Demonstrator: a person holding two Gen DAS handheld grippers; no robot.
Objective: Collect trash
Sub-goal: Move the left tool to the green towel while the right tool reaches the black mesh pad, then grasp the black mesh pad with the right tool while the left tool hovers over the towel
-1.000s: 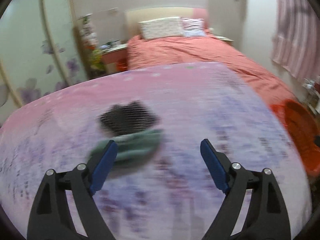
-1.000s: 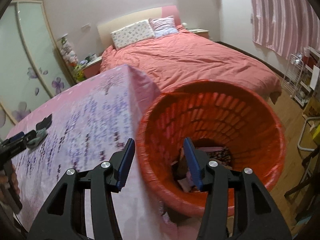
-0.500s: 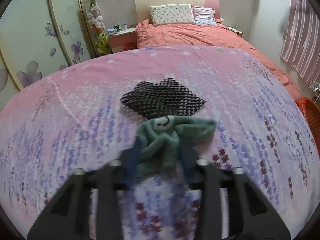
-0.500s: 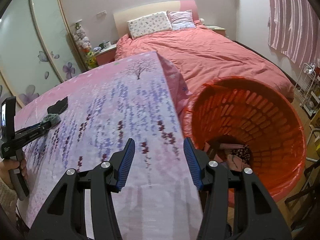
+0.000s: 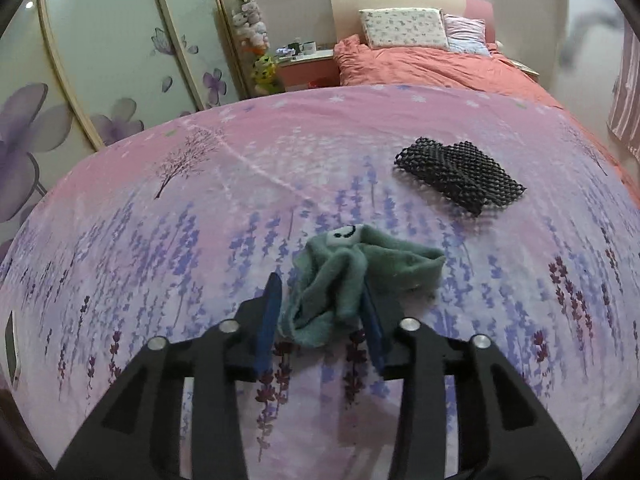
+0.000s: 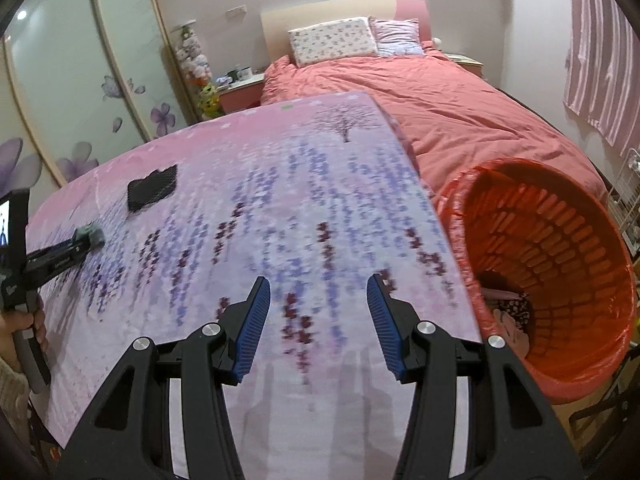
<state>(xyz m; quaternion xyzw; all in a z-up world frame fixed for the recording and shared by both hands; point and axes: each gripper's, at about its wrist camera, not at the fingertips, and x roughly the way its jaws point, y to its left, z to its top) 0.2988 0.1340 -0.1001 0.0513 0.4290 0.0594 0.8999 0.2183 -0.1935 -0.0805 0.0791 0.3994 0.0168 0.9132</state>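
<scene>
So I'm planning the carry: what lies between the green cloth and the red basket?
Only bare flowered tablecloth, as the right wrist view shows, from the green cloth to the red basket.

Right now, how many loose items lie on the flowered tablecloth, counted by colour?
Green crumpled cloth sock, between the left gripper fingers: 1
Black plastic mesh piece: 1
Total: 2
</scene>
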